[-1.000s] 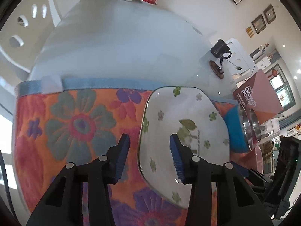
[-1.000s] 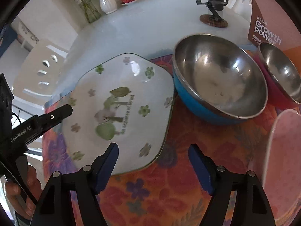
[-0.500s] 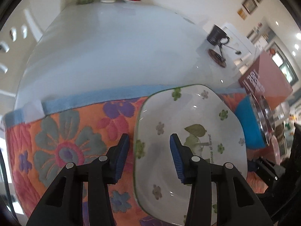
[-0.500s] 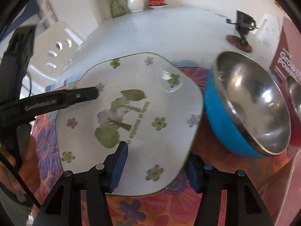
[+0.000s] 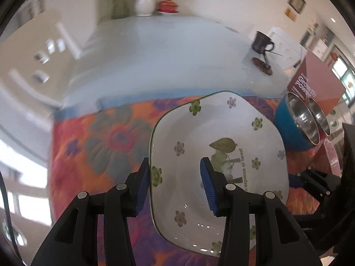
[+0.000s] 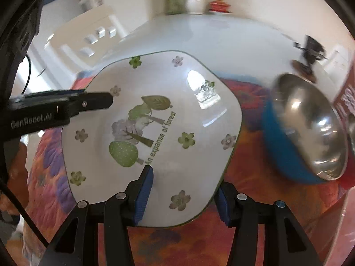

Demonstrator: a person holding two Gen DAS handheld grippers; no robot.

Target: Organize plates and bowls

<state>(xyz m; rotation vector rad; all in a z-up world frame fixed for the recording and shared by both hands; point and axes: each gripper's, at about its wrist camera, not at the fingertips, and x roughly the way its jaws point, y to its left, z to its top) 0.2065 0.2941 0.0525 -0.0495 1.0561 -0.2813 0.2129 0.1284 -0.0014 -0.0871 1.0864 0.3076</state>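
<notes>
Lying on the floral mat [image 5: 106,137] spread over the near part of the desk [image 5: 166,55]: the white square plate [image 5: 221,128] with the forest print, its far corner reaching almost to the mat's far edge. Sitting just beside its right rim, toward the mat's far right corner: the blue bowl [image 5: 290,128] with a steel lining, and a second steel bowl [image 5: 321,119] tucked close behind that.

Coming at the plate from both sides, most likely to share the load of a wide, shallow, slippery dish. Straddling the plate's left rim with the left gripper [image 5: 175,186], fingers standing moderately apart, one outside the rim over the mat, the other over the white inside; gap plainly showing, so not yet pinching. Showing in the right wrist view as one dark finger laid over the rim.

Bracketing the plate's near corner with the right gripper [image 6: 182,195], one blue pad lying on top of the glaze near the lettering, the other partly hidden behind the plate's edge. Sitting at a middling spread; not possible to tell whether already clamping or merely enclosing the corner.

Judging the step as seating two opposite grips before a lift. Needing, next, an even close on both rims. Risking a tilt or a knock against the blue bowl, given how near that neighbour is standing.
</notes>
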